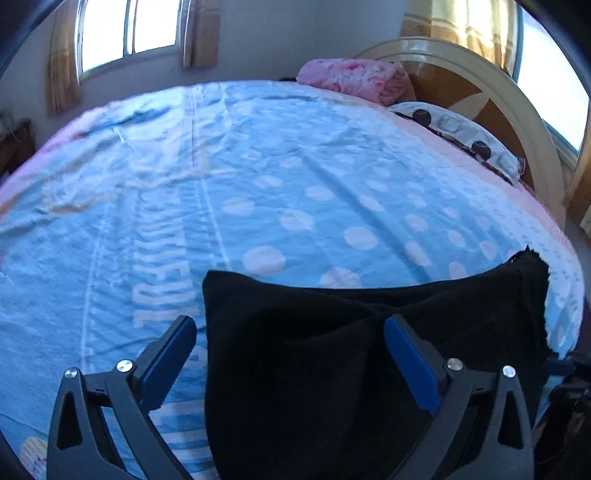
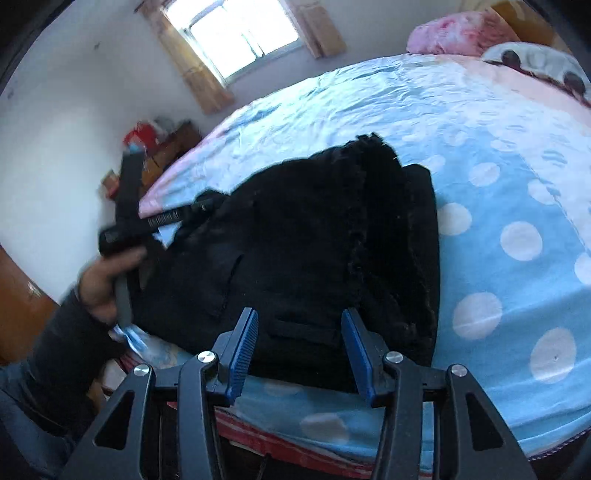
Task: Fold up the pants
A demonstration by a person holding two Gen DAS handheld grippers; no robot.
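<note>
Lying at near edge of bed [image 1: 258,177], black pants [image 2: 314,240] sit folded, long axis near-to-far. R gripper [image 2: 299,349] half-open, empty, just short of near hem. L gripper [image 1: 291,363] wide, straddling left edge; nothing held.

A wide bed [image 1: 258,166] fills the room, spread with a light-blue sheet dotted white and edged in pink. At its head a curved cream headboard [image 1: 517,110] rises, with a pink bundle [image 1: 354,77] and a patterned pillow [image 1: 461,129] before it. Daylight pours through a curtained window [image 1: 129,29] in the pale wall. Low wooden furniture [image 2: 173,144] with clutter stands by the bed's far corner.
</note>
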